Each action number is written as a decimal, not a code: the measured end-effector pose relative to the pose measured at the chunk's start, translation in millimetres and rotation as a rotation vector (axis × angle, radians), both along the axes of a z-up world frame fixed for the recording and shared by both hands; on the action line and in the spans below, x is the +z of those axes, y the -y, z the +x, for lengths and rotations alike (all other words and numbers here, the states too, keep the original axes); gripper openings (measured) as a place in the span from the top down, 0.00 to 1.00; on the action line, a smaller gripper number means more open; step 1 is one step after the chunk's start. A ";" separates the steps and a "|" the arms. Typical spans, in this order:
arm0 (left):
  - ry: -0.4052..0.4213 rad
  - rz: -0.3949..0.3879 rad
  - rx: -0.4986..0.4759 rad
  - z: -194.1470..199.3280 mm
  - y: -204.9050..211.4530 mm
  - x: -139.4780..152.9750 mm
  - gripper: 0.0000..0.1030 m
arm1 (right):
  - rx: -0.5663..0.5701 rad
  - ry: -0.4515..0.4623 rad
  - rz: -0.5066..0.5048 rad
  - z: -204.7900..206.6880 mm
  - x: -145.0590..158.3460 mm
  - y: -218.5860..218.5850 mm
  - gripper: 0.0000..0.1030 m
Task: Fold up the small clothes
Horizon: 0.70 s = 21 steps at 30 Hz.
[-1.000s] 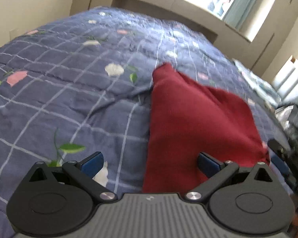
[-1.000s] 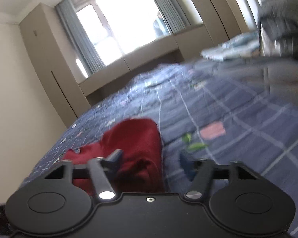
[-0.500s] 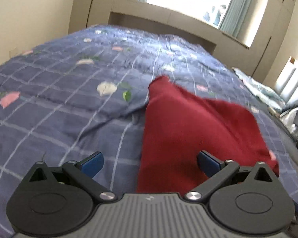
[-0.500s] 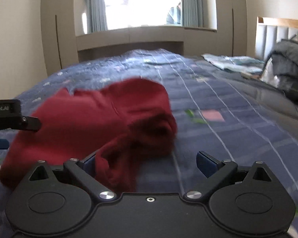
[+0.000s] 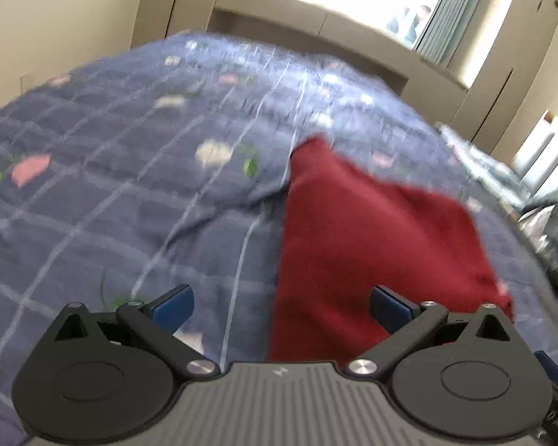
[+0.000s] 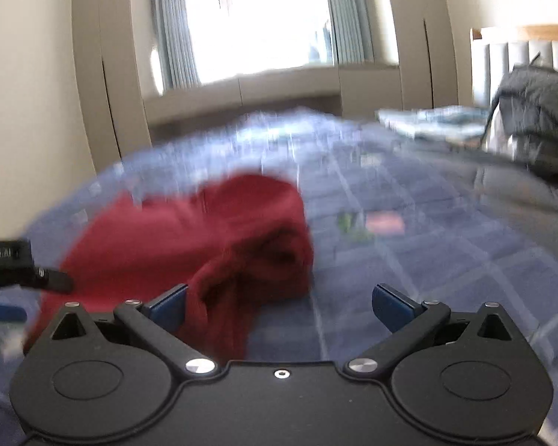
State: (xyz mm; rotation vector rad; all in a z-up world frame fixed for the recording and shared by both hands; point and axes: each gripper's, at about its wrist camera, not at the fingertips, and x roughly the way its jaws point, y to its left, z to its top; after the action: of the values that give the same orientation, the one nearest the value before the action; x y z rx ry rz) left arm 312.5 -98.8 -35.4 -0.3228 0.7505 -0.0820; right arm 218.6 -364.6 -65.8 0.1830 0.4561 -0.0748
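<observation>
A dark red garment (image 5: 372, 230) lies on the blue checked quilt (image 5: 130, 204), flat on its left side and bunched into a rumpled fold (image 6: 256, 245) on its right side. My left gripper (image 5: 282, 306) hovers open over the garment's near edge, its right finger above the red cloth, and it holds nothing. My right gripper (image 6: 281, 306) is wide, its jaws still opening. The bunched fold reaches between them beside the left finger (image 6: 167, 304), but no pad presses on it. The left gripper's body (image 6: 3, 264) shows at the left edge of the right wrist view.
A grey padded jacket (image 6: 539, 119) and a folded pale cloth (image 6: 435, 119) lie near the headboard (image 6: 520, 48) at the right. A window ledge (image 6: 271, 89) and tall cupboards stand beyond the bed. Clear plastic (image 5: 539, 223) sits at the right bed edge.
The right gripper's jaws have spread wide and its view has rolled level, with the red fold now loose in front of it. The left gripper stays open over the garment's edge.
</observation>
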 end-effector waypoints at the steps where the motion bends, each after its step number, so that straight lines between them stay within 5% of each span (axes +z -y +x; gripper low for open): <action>1: 0.021 -0.006 -0.003 5.4 -0.1 6.6 0.00 | 0.015 0.019 0.000 6.0 7.4 4.0 0.00; 6: 0.040 0.027 0.011 54.3 12.8 15.6 0.00 | 0.121 0.001 -0.108 73.1 19.4 9.5 0.01; 12: -0.041 0.120 0.032 106.3 28.1 -14.3 0.00 | 0.143 -0.066 -0.102 157.0 4.0 25.5 0.01; 21: -0.024 0.110 0.047 110.0 25.8 -43.9 0.00 | 0.103 -0.151 -0.006 180.7 -32.6 46.6 0.01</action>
State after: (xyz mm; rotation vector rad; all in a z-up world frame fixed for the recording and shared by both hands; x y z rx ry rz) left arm 422.5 -124.6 -79.3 -0.2373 0.7677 0.0074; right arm 399.3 -411.2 -98.4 0.1479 0.6150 0.0113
